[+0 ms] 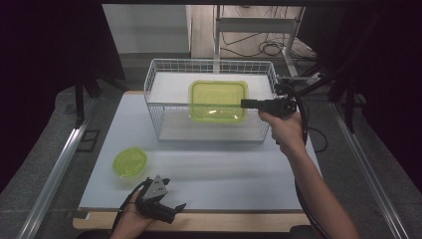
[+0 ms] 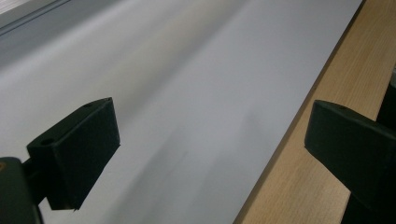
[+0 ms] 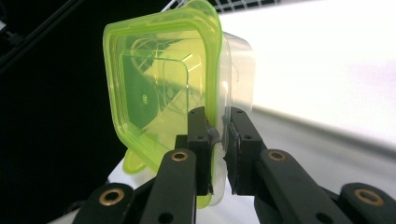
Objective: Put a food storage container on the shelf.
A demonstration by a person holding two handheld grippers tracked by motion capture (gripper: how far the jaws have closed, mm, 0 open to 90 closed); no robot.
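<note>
The table with its pale mat takes up most of my high view, and at twelve o'clock on it stands the white wire basket. Over that basket I hold the rectangular green box — lid and clear tub together — level with the top rim and not resting on anything that I can make out. It sits at about one o'clock from the table's middle.

My right gripper comes in from three o'clock, and its jaws pinch the edge of the box. In the right gripper view the box stands on edge ahead of me, and the right gripper has its two pads pressed on the lid's rim and the tub wall, with only that thickness between them.

Down at eight o'clock lies the small round green tub, alone on the mat and touched by nothing. Just below it, at seven o'clock near the wooden table edge, my left gripper rests idle; in the left gripper view the left gripper shows jaws spread wide over bare mat, nothing between them.

My reading: the box is gripped and carried at the basket, though whether it is going in or coming out I cannot tell. The round tub seems not yet handled — that is likely what remains.
</note>
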